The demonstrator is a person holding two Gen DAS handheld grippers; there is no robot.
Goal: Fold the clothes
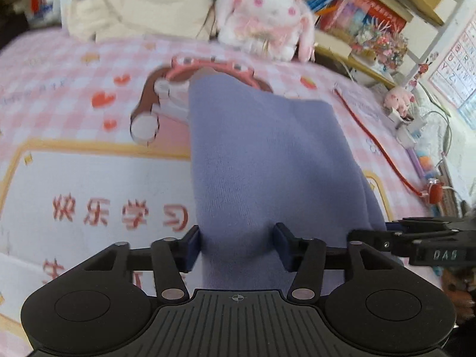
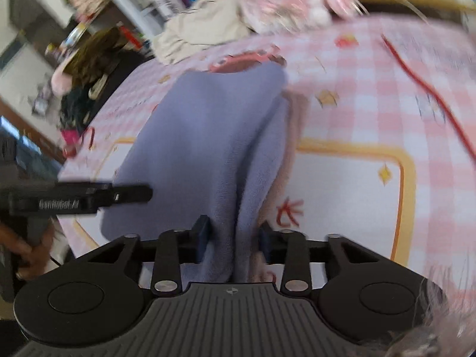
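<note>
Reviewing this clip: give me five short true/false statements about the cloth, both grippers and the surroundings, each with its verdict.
1. Both grippers hold the same purple cloth. True: the left gripper and the right gripper each pinch its near edge.
2. The cloth is green. False: it is lavender purple.
3. A white and pink plush rabbit sits at the far edge. True.
4. The surface is bare wood. False: a pink checked cover lies on it.
5. A red cord lies right of the cloth. True.
</note>
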